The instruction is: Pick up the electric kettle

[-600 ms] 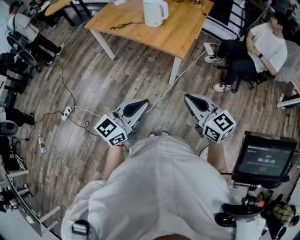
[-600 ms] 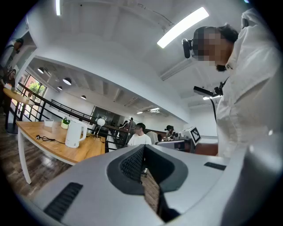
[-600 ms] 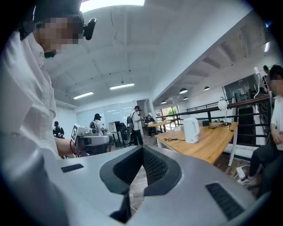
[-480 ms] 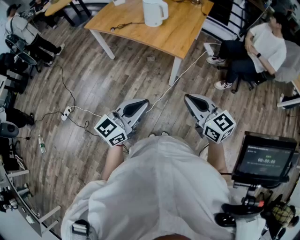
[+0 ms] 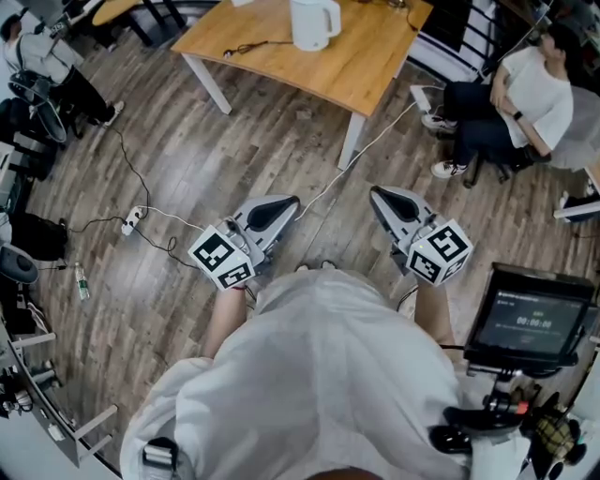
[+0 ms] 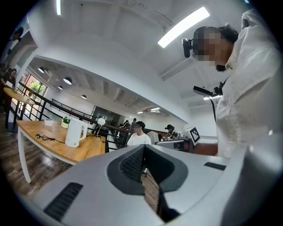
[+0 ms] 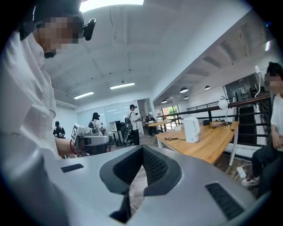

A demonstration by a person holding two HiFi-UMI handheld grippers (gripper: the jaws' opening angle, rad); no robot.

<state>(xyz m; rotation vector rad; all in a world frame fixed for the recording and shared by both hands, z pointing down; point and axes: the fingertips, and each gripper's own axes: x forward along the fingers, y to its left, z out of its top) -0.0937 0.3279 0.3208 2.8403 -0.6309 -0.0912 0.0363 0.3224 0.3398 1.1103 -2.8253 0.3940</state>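
Note:
A white electric kettle [image 5: 312, 22] stands on a wooden table [image 5: 361, 70] at the top of the head view, its handle to the right. It also shows small in the left gripper view as the kettle [image 6: 75, 133] and in the right gripper view as the kettle [image 7: 191, 129]. My left gripper [image 5: 286, 202] and right gripper [image 5: 378, 195] are held close to my body over the floor, far short of the table. Both are shut with nothing between the jaws.
A white cable [image 5: 366, 155] runs from the table across the wooden floor. A black cord [image 5: 246, 47] lies on the table left of the kettle. A seated person [image 5: 520, 98] is at the right, a monitor [image 5: 531, 319] at lower right, and equipment with a power strip [image 5: 132, 222] at left.
The view has shifted slightly, so the table and kettle sit a little higher and to the right. Both grippers keep their places in front of me.

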